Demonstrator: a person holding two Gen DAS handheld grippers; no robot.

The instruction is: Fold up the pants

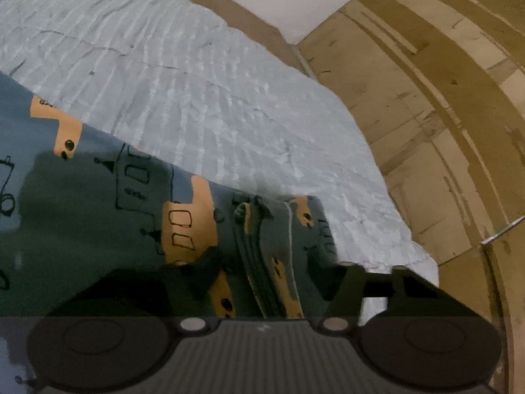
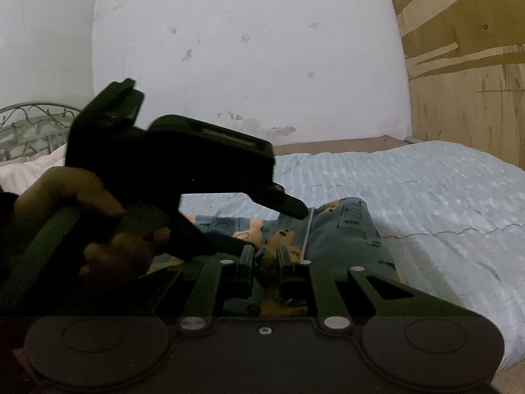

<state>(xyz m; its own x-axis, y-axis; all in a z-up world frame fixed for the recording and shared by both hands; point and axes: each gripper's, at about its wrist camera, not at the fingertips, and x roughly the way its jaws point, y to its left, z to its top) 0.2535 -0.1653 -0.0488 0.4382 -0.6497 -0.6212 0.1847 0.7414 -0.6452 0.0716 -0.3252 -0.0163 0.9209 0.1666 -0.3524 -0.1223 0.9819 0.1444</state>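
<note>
The pants (image 1: 137, 203) are grey-blue with orange and black vehicle prints and lie on a pale blue ribbed bed cover (image 1: 183, 78). In the left wrist view the waistband folds (image 1: 262, 256) bunch up over my left gripper (image 1: 262, 295); only its right finger (image 1: 351, 282) shows, so its hold is unclear. In the right wrist view my right gripper (image 2: 265, 259) is shut on a bunched edge of the pants (image 2: 341, 229). The left gripper (image 2: 288, 205), held by a hand (image 2: 98, 229), sits just left of and above it, over the same cloth.
The bed cover (image 2: 426, 197) stretches right and back to a white wall (image 2: 246, 49). A wooden panel (image 2: 466, 82) stands at the right, wooden floor (image 1: 426, 131) lies beside the bed. A metal headboard (image 2: 32, 121) and white bedding (image 2: 29, 167) sit at the left.
</note>
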